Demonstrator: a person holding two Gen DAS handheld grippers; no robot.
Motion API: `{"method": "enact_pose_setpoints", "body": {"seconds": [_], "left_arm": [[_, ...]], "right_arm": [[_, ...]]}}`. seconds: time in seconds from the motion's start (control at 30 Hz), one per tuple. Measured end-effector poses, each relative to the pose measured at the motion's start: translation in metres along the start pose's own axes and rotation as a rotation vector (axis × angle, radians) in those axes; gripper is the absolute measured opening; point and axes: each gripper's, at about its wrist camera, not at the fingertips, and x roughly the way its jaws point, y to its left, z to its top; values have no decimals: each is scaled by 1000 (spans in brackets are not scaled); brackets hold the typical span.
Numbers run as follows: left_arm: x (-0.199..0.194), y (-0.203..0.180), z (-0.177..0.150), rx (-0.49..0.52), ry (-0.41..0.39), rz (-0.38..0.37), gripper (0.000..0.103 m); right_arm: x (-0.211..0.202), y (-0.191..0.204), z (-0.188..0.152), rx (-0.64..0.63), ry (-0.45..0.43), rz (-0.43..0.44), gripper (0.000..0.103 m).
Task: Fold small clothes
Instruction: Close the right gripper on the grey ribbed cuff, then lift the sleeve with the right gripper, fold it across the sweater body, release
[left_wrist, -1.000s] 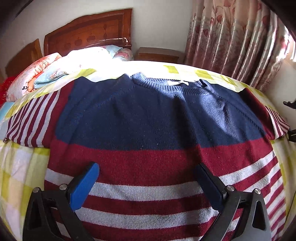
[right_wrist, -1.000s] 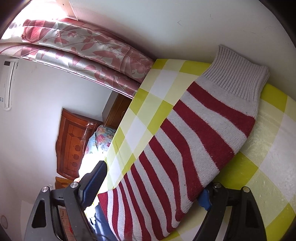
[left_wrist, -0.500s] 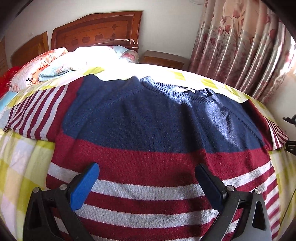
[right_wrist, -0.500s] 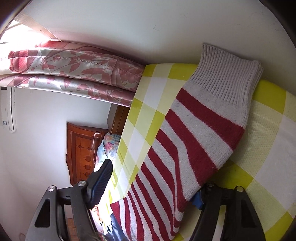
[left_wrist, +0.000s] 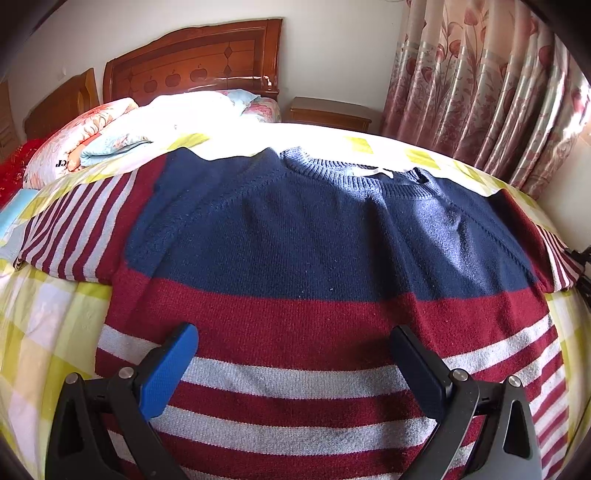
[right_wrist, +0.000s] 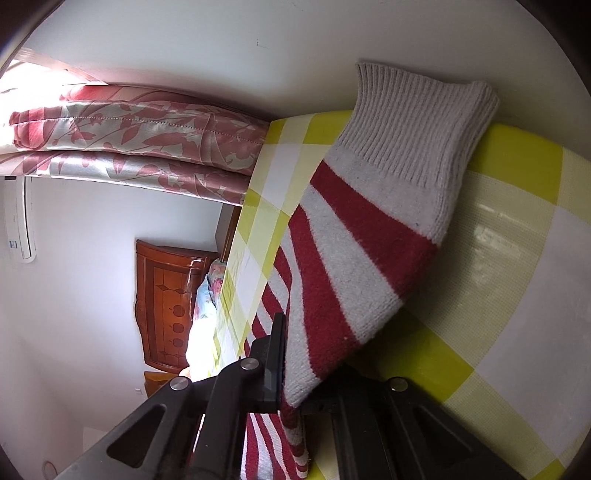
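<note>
A knit sweater (left_wrist: 314, 251), navy on top with red and grey stripes below, lies flat on the bed, neck toward the headboard. My left gripper (left_wrist: 293, 354) hangs open over its striped lower body, nothing between the blue pads. In the right wrist view the sweater's striped sleeve (right_wrist: 354, 243) with its grey ribbed cuff (right_wrist: 413, 125) lies along the bed's edge. My right gripper (right_wrist: 291, 365) is shut on the sleeve's edge, the fabric pinched between its jaws. The right gripper's black frame (left_wrist: 581, 258) shows at the sleeve end in the left wrist view.
A yellow and white checked sheet (left_wrist: 40, 332) covers the bed (right_wrist: 517, 280). Folded quilts and pillows (left_wrist: 122, 129) lie near the wooden headboard (left_wrist: 195, 62). A nightstand (left_wrist: 328, 112) and floral curtains (left_wrist: 480, 85) stand at the back right, close to a white wall (right_wrist: 258, 37).
My right gripper's jaws closed from wide open onto the sleeve's edge as it came down onto the sleeve. The left gripper stayed open in place.
</note>
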Motion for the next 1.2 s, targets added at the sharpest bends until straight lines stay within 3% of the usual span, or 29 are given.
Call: {"method": "enact_pose_setpoints", "body": {"seconds": [0.33, 0.5, 0.77, 0.87, 1.03, 1.2], "left_arm": [[1, 1, 0, -4, 1, -7, 103], [2, -2, 1, 10, 7, 9, 103], [0, 0, 0, -1, 2, -3, 103], [-2, 5, 0, -32, -10, -30, 103], [-7, 23, -1, -127, -42, -68, 103], [-10, 31, -1, -174, -57, -97, 103]], "right_arm": [[-17, 48, -22, -234, -95, -96, 5], [-25, 79, -40, -345, -100, -159, 5], [-29, 68, -35, -273, -110, -176, 5], [-29, 83, -41, -322, -121, -186, 5], [-30, 152, -79, -556, -122, -233, 5], [-15, 243, -160, -917, -113, -340, 5]]}}
